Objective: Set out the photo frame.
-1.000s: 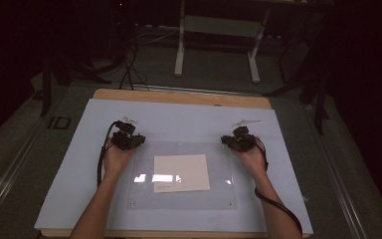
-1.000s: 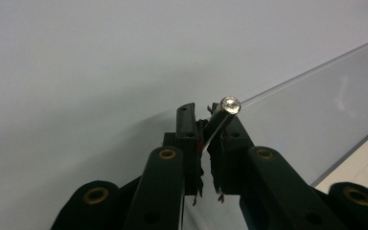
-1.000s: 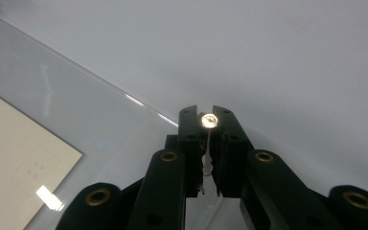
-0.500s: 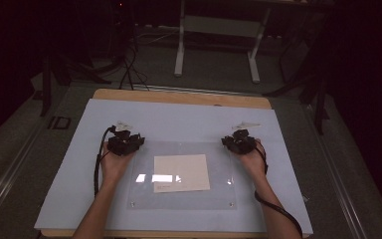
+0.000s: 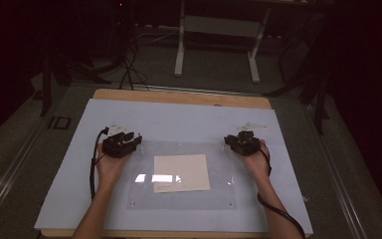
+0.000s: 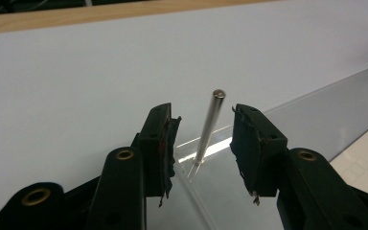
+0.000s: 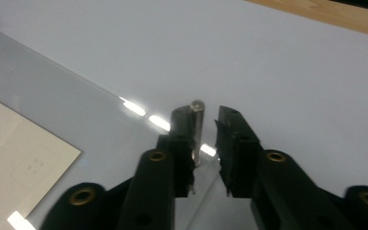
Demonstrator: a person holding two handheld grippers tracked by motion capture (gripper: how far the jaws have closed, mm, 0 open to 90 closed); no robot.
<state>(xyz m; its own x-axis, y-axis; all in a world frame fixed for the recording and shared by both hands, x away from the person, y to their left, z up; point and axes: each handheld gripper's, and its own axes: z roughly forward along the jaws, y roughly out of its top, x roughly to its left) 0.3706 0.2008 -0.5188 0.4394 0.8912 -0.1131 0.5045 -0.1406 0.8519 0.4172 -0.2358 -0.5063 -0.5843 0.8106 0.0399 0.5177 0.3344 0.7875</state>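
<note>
A clear acrylic plate (image 5: 179, 199) lies on a white board (image 5: 179, 119), with a cream paper sheet (image 5: 181, 173) at its middle. At the plate's far left corner a thin metal pin (image 6: 210, 120) stands upright. My left gripper (image 5: 129, 138) (image 6: 203, 112) is open around it; its jaws have just been opening and neither pad touches the pin. At the far right corner a second pin (image 7: 196, 129) stands between the jaws of my right gripper (image 5: 236, 139) (image 7: 203, 115). Those jaws have just been closing. The pin sits against one pad, with a gap to the other.
The board rests on a wooden table whose far edge (image 5: 179, 97) shows. Small fasteners mark the plate's near corners (image 5: 132, 203) (image 5: 230, 203). Beyond the table stand a white frame's legs (image 5: 181, 50) and floor cables (image 5: 129, 69). Each gripper trails a black cable.
The left hand has shifted slightly left and back toward the person. The right hand has stayed in place.
</note>
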